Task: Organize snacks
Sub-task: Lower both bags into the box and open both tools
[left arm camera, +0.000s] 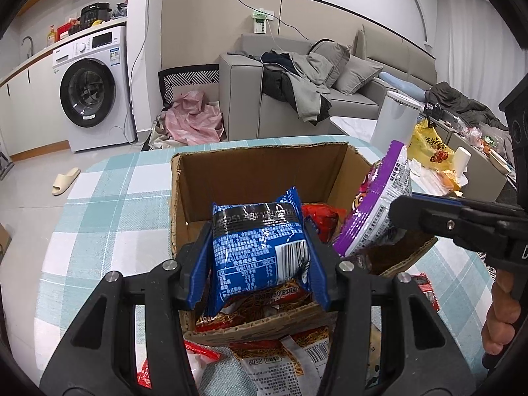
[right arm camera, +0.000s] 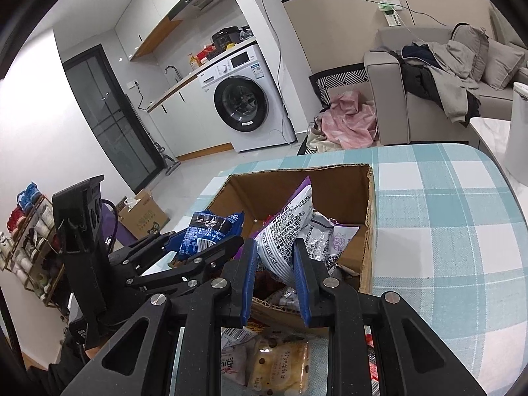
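**Snack packets held over the box, 1 in each gripper**

Snacks first, from the left wrist view: the left gripper (left arm camera: 257,250) is clamped on a blue packet (left arm camera: 260,247), its jaws pressing both sides, above the near edge of the cardboard box (left arm camera: 264,165). A red packet (left arm camera: 321,219) already lies inside. Loose packets (left arm camera: 283,359) crowd the checked tablecloth (left arm camera: 109,204) just in front of the box. The right gripper (left arm camera: 401,213) comes in from the right with a purple-and-white packet (left arm camera: 379,204) tilted over the box's right wall. My worry: both packets go into 1 opening, so the grippers may knock together, or the blue packet may catch the near wall and fall outside.

From the right wrist view, the right gripper (right arm camera: 274,260) pinches the purple-and-white packet (right arm camera: 287,227) by its lower end, jaws nearly together. That thin grip could let the packet swing or slip. Silver packets (right arm camera: 326,237) already fill the box (right arm camera: 371,217) corner beneath it, so it may land on top and slide. A yellow pastry packet (right arm camera: 280,363) waits on the table.
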Demonstrator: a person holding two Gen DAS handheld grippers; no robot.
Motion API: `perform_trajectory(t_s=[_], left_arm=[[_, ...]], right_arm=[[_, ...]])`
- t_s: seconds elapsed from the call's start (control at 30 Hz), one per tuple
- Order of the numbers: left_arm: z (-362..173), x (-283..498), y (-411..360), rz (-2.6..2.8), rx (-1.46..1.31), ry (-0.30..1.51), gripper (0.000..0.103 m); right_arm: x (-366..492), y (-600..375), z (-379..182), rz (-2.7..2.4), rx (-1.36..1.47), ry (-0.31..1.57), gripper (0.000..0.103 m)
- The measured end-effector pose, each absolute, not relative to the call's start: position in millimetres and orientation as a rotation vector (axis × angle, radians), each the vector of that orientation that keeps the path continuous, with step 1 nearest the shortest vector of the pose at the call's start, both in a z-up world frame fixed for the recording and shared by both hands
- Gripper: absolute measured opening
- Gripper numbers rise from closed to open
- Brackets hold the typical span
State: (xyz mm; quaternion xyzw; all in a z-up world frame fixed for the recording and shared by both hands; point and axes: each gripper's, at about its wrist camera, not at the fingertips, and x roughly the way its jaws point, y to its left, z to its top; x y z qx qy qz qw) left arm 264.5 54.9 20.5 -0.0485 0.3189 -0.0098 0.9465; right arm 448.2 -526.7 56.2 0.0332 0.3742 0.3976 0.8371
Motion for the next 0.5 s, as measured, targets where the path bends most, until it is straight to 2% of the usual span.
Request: perform_trajectory(t_s=[0.4, 0.47, 0.5], left_arm=[[20, 263, 52, -0.031, -0.100, 0.673, 0.051], [22, 258, 54, -0.035, -0.107, 0.673, 0.058], [23, 256, 54, -0.035, -0.106, 0.668, 0.064]], right_arm=[[447, -523, 58, 0.815, 0.028, 0.771, 0.025], [444, -528, 61, 0.816, 0.028, 0.755, 0.037], [442, -530, 62, 0.813, 0.027, 0.744, 0.040]])
